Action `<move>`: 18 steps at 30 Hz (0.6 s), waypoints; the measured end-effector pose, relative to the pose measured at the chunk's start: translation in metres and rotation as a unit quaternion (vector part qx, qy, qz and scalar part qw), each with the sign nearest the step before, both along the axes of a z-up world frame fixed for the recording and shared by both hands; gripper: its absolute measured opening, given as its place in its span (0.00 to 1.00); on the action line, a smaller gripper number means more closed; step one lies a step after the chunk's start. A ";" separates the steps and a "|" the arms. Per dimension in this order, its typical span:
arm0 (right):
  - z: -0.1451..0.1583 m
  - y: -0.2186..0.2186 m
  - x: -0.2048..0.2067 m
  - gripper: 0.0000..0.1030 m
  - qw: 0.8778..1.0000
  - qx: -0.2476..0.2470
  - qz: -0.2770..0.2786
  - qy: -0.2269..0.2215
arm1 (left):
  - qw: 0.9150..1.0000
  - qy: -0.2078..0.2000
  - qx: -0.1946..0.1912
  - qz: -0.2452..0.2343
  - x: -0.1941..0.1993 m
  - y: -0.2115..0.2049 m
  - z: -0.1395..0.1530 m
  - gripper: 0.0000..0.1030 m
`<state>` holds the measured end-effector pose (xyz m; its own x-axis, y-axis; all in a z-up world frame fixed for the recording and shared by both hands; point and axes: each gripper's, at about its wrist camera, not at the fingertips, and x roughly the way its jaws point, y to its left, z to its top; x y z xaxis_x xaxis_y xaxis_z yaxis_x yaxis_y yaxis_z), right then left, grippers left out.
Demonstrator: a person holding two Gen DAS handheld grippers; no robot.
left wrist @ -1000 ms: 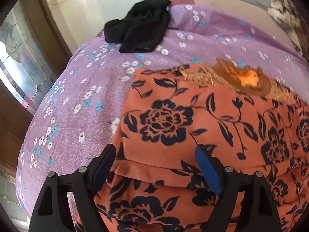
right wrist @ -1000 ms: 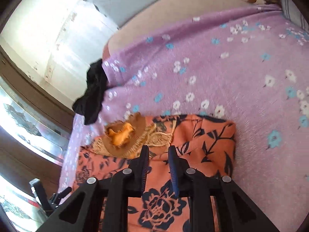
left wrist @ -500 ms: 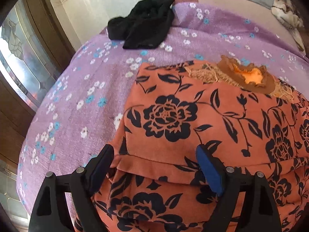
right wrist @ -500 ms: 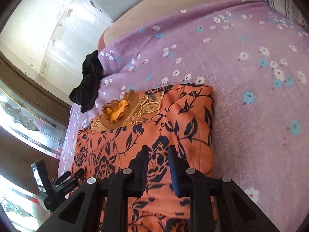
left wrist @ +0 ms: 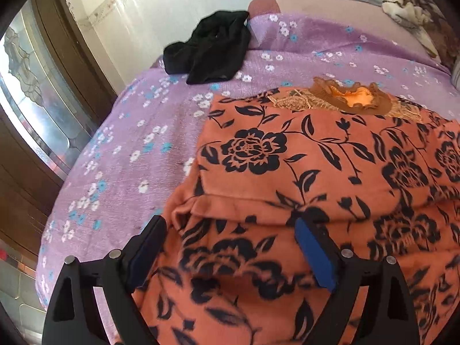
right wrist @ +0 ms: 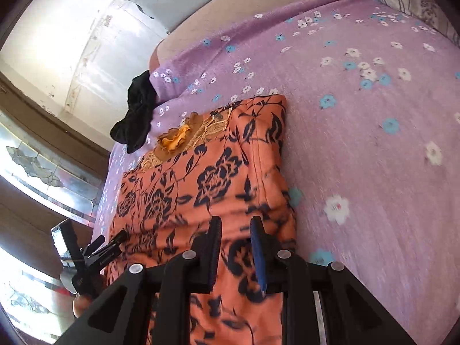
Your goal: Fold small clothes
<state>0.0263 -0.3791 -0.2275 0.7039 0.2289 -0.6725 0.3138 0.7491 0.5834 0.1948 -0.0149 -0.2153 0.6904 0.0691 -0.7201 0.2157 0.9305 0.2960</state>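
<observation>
The orange garment (left wrist: pixel 316 172) with black flower print lies folded on the bed (left wrist: pixel 129 149), which has a purple cover with small white and blue flowers. In the left wrist view it fills the middle and the right of the frame, and its near edge is a thick folded hem across the lower middle. The left gripper (left wrist: pixel 230 247) is at the bottom of this view with its jaws wide apart; they have just been opening, the cloth lies between and under them, and the pads do not press on it. At the far end of the garment, in the upper right, there is a brown collar (left wrist: pixel 353 100) with a lighter orange inside. A black cloth (left wrist: pixel 210 49) lies crumpled near the far edge of the bed, in the upper middle of the frame, well apart from the garment. In the right wrist view the garment (right wrist: pixel 207 184) runs from the middle down to the bottom edge, and the bare bed cover (right wrist: pixel 373 143) takes the right side. The right gripper (right wrist: pixel 235 247) is at the bottom with its jaws narrow, above the near part of the garment; I cannot tell if it pinches the cloth. The left gripper (right wrist: pixel 97 256) shows at the lower left, beside the garment edge
</observation>
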 end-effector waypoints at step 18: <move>-0.042 0.004 -0.107 0.69 0.987 0.150 0.043 0.027 | 0.981 0.110 -0.130 0.089 -0.116 0.153 -0.005 0.88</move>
